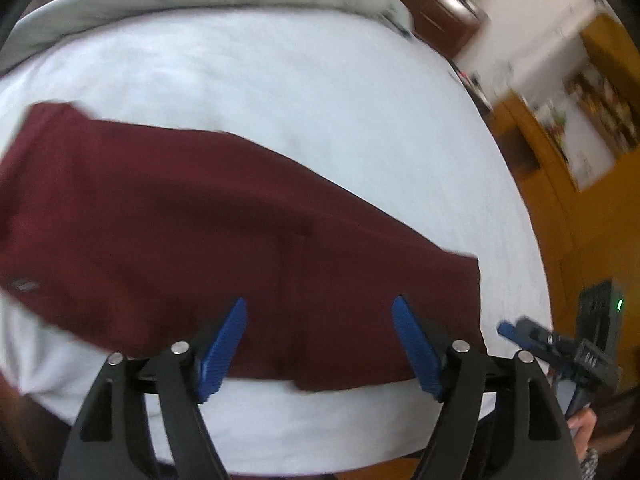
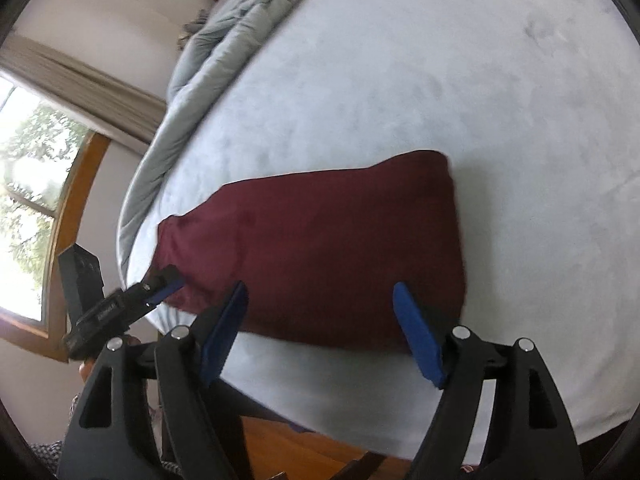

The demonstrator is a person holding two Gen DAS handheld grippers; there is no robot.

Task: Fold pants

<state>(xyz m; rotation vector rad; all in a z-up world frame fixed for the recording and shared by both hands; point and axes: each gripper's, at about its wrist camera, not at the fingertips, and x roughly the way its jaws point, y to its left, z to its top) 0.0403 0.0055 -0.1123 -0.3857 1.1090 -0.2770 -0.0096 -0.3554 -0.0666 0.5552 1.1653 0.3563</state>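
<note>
Dark red pants (image 1: pixel 224 232) lie flat and folded on a pale blue bed sheet (image 1: pixel 304 88), near the bed's front edge; they also show in the right wrist view (image 2: pixel 320 248). My left gripper (image 1: pixel 320 312) is open and empty, held over the pants' near edge. My right gripper (image 2: pixel 320 296) is open and empty, above the pants' near edge. The right gripper appears at the right in the left wrist view (image 1: pixel 516 330). The left gripper appears at the left in the right wrist view (image 2: pixel 160 280).
A grey duvet (image 2: pixel 224 40) is bunched along the far side of the bed (image 2: pixel 480 100). Dark wooden furniture (image 1: pixel 436 12) and an orange-brown wall (image 1: pixel 560 216) stand beyond the bed. A window (image 2: pixel 28 200) is at the left.
</note>
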